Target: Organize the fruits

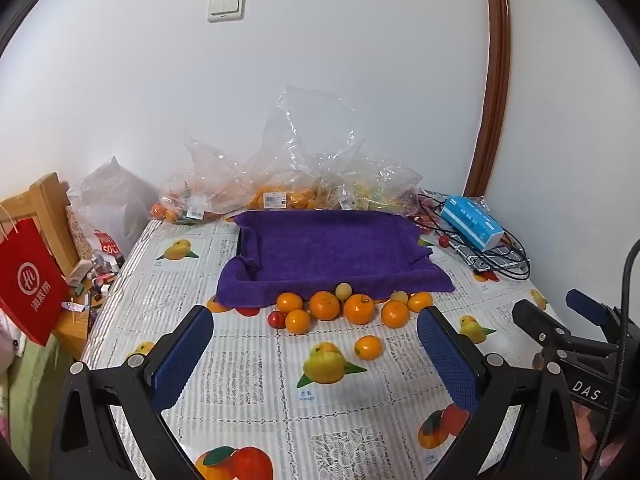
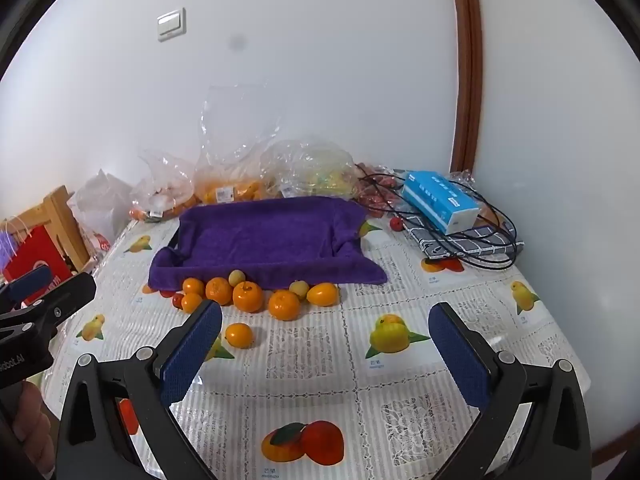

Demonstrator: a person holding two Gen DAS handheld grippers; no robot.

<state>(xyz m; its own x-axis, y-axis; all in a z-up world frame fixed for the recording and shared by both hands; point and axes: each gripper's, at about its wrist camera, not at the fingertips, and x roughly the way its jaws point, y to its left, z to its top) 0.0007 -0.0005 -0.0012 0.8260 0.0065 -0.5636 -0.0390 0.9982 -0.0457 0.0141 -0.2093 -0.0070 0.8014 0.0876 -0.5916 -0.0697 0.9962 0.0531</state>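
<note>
A tray lined with a purple towel stands mid-table with nothing in it. Several oranges, two small yellow fruits and a small red fruit lie along its front edge. One orange lies apart, nearer to me. My left gripper is open and empty, hovering above the table in front of the fruit. My right gripper is open and empty, to the right of the lone orange.
Clear plastic bags of fruit lie against the wall behind the tray. A blue tissue box, black cables and a small red fruit sit at the back right. A red paper bag hangs left of the table.
</note>
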